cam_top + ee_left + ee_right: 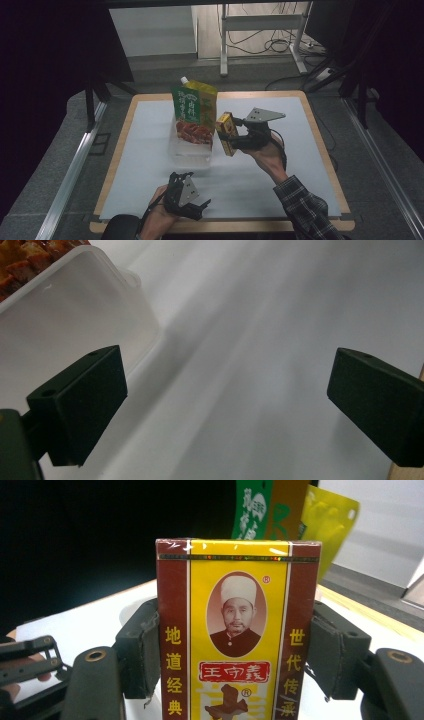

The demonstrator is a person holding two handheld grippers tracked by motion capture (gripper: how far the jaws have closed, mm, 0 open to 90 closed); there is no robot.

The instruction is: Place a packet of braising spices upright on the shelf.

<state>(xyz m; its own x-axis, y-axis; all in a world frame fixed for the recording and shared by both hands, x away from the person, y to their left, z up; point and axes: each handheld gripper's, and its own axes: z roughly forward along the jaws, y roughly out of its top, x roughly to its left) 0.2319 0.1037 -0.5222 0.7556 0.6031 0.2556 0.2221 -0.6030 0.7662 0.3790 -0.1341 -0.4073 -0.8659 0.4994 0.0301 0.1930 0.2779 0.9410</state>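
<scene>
My right gripper (231, 135) is shut on a yellow and dark red box (226, 132), held up above the white mat just right of the container. In the right gripper view the box (238, 630) stands upright between the two black pads (142, 650), a portrait and Chinese characters on its face. A clear plastic container (191, 147) on the mat holds a green and yellow spouted pouch (195, 112) standing upright. My left gripper (192, 206) rests near the front edge, open, with nothing between its jaws; its view shows the container's corner (75, 320) at upper left.
A white mat (300, 150) covers the wooden table (320, 145). Beyond the far edge are grey floor, a metal table frame (260, 35) and cables. Dark rails run along both sides.
</scene>
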